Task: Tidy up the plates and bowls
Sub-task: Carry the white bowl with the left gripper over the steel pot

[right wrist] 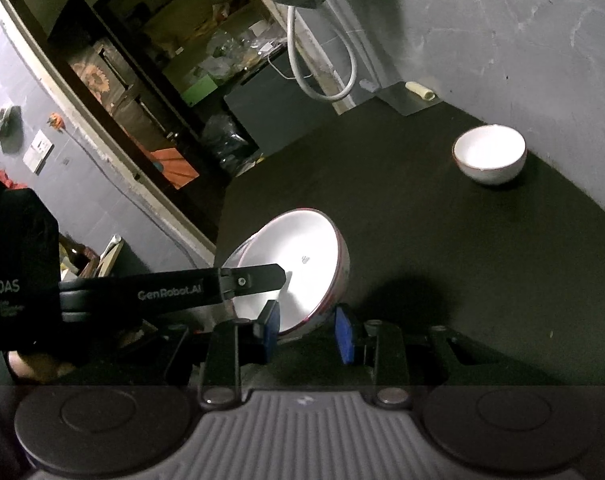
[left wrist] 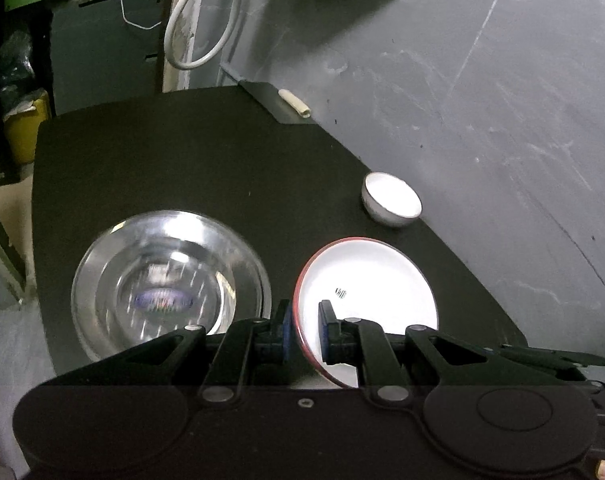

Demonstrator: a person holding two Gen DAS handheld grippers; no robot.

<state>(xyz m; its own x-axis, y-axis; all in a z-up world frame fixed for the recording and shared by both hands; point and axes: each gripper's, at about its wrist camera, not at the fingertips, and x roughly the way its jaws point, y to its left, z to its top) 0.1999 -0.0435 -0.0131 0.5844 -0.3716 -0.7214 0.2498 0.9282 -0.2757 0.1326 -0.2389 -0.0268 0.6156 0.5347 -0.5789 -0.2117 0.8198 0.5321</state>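
A white bowl with a red rim (left wrist: 366,280) hangs tilted above the black table (left wrist: 182,160). My left gripper (left wrist: 304,324) is shut on its rim, one blue pad inside and one outside. In the right wrist view the same bowl (right wrist: 294,256) has its near wall between the blue pads of my right gripper (right wrist: 308,326), which is shut on it. The left gripper's finger (right wrist: 246,280) reaches the bowl from the left. A steel bowl (left wrist: 170,284) sits on the table to the left. A small white bowl (left wrist: 390,200) (right wrist: 489,154) stands by the wall.
A grey wall (left wrist: 502,80) borders the table's right side. A pale roll (left wrist: 296,105) lies on a metal sheet at the far corner. A white cable loop (left wrist: 194,32) hangs behind it. A yellow bin (left wrist: 22,128) stands beyond the left edge.
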